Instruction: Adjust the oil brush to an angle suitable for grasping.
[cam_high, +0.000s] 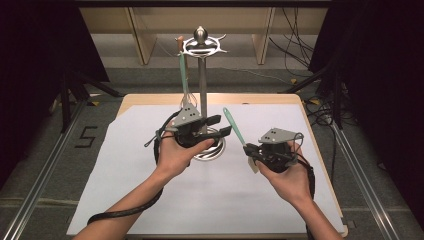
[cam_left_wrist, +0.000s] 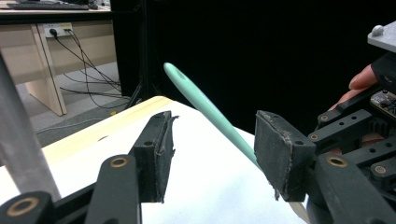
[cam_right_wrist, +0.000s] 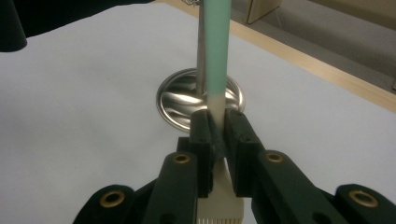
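Note:
My right gripper (cam_high: 251, 151) (cam_right_wrist: 217, 135) is shut on a brush with a mint-green handle (cam_high: 233, 125) (cam_right_wrist: 218, 46), clamped at its cream neck just above the bristles (cam_right_wrist: 219, 214). The handle slants up and left toward my left gripper (cam_high: 222, 126) (cam_left_wrist: 212, 154). That gripper is open beside the base of the metal utensil stand (cam_high: 203, 85), and its jaws point right. In the left gripper view the green handle (cam_left_wrist: 205, 105) runs just beyond the gap and passes behind the right-hand jaw without touching the pads.
A whisk with a green handle (cam_high: 184, 75) hangs from the hook ring at the top of the stand (cam_high: 201, 42). The stand's round shiny base (cam_right_wrist: 200, 100) rests on white paper (cam_high: 150, 200) covering the wooden table. Dark tripods and cables flank the table.

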